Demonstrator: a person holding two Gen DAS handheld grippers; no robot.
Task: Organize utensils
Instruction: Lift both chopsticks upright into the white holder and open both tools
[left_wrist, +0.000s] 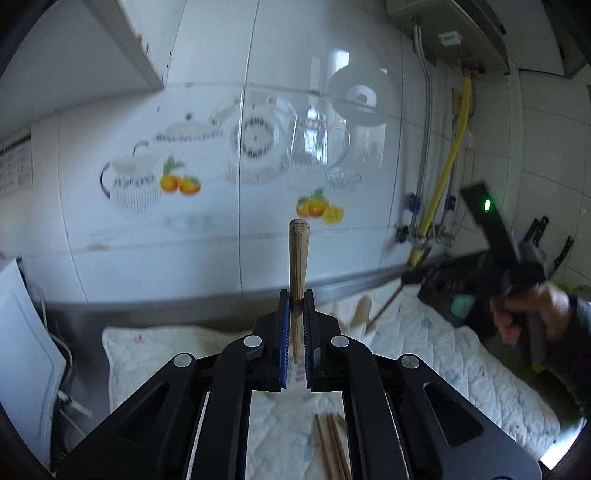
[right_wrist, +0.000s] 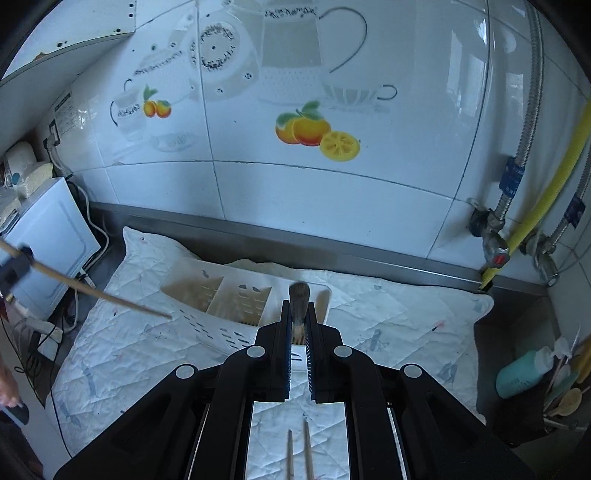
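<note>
Both grippers are mid-carry: left gripper (left_wrist: 295, 306) is clamped on a chopstick (left_wrist: 298, 258), right gripper (right_wrist: 299, 314) on another. The white utensil caddy (right_wrist: 236, 295), mid-frame, looks empty; loose chopsticks (right_wrist: 306, 450) wait at bottom center.

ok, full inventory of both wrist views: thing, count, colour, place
chopsticks: several loose, wooden, on the cloth below the grippers
held chopstick: one per gripper, wooden
utensil caddy: one, cream, slotted, lying on the cloth
quilted cloth: one, white, over the counter
bottle: one, teal, right corner
gas hose: one, yellow, on the wall
white appliance: one, left
left gripper: black, fingers shut on a chopstick
right gripper: black, fingers shut on a chopstick
hand: one, holding the right gripper
</note>
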